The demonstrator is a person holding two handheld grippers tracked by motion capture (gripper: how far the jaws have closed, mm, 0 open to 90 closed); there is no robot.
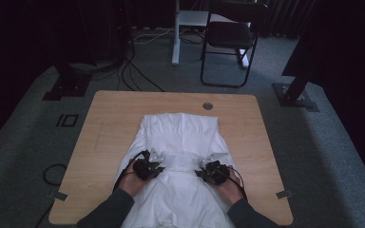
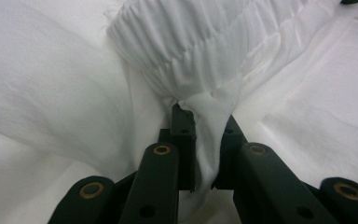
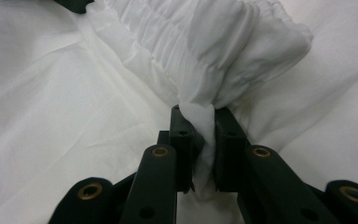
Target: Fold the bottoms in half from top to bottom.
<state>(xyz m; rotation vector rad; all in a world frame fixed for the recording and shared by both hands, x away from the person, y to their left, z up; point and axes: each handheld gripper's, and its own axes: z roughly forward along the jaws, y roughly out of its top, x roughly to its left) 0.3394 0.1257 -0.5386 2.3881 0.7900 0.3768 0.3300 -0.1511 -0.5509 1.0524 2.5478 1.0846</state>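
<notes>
White cloth, a gathered garment [image 1: 180, 142], lies spread along the middle of the wooden tabletop [image 1: 109, 118], its near end hanging toward the person's edge. Across its middle runs a shirred, elastic-looking band [image 1: 183, 160], and both claws have hold of it: the left claw [image 1: 148, 167] is clenched on a pinch of fabric at the band's left end, seen in the left gripper view as a twist of cloth [image 2: 205, 126] squeezed between the jaws, and the right claw [image 1: 212, 171] is clenched likewise on the band's right end [image 3: 204, 126]. The work looks to be early in a fold or a straightening: the grasp on both ends is made, but the cloth rests flat and rumpled, not yet lifted or turned over, so the carrying and laying down appear left to do. Around it the tabletop is bare wood with a small round grommet [image 1: 207, 106] at the far edge. Beyond stand a dark chair [image 1: 230, 38] and floor cables [image 1: 138, 76], well apart; nothing blocks the claws.
</notes>
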